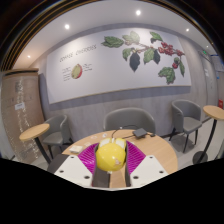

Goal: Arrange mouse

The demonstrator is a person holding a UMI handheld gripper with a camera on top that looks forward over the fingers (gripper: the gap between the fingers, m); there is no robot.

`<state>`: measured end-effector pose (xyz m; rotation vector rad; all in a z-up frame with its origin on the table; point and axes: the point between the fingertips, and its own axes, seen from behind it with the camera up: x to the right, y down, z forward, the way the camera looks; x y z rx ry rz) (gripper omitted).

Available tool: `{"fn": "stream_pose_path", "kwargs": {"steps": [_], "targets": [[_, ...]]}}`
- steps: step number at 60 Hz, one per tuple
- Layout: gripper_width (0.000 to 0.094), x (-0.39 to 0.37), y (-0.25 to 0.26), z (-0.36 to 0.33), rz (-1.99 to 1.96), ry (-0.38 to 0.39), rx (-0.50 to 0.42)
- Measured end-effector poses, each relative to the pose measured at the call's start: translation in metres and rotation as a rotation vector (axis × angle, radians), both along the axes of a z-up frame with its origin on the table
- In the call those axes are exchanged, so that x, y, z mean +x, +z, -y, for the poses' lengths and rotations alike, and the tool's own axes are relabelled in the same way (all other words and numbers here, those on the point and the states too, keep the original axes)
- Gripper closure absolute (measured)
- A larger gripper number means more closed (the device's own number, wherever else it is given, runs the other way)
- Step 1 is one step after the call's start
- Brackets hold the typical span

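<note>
A rounded yellow mouse [110, 158] sits between my two fingers, with the magenta pads [88, 156] pressed against both its sides. My gripper [110, 149] is shut on it and holds it over the near part of a round wooden table [160, 150]. The mouse's underside and whatever lies under it are hidden, so I cannot tell whether it touches the table.
A white flat item [73, 148] lies on the table left of the fingers, and a dark cable [138, 133] lies at the far edge. Grey chairs [130, 120] stand behind the table. Small round side tables stand at the left [35, 131] and right [213, 112].
</note>
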<state>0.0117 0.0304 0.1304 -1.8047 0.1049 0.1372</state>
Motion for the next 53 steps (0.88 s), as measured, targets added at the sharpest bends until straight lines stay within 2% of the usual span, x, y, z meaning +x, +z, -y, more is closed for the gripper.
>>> {"fn": "stream_pose_path", "kwargs": {"steps": [3,7,18,21,23,25,31,36,37,46,53], "targets": [[0.0548,-0.058,0.012,0.002,-0.009,0.075,0.011],[0.0546,-0.11,-0.013,-0.014,-0.003,0.138,-0.013],[0.0541,-0.161,-0.137,-0.035,0.09,0.112,-0.241],[0.0521,-0.175,-0.14,-0.021,0.096,0.105,-0.297],[0.0498,-0.175,-0.132,-0.025,0.092,0.092,-0.253],[0.0467,-0.17,-0.138,-0.025,0.106,0.081,-0.269],[0.0355,-0.172,-0.143,-0.021,0.136,0.172,-0.321],[0.0095,-0.171,-0.137,-0.003,0.12,0.262,-0.353],[0.0067,-0.171,-0.134,0.002,0.11,0.277,-0.351],[0.0082,-0.133,-0.103,0.047,0.044,0.338,-0.316],[0.0076,-0.074,-0.093,0.071,0.051,0.292,-0.286]]}}
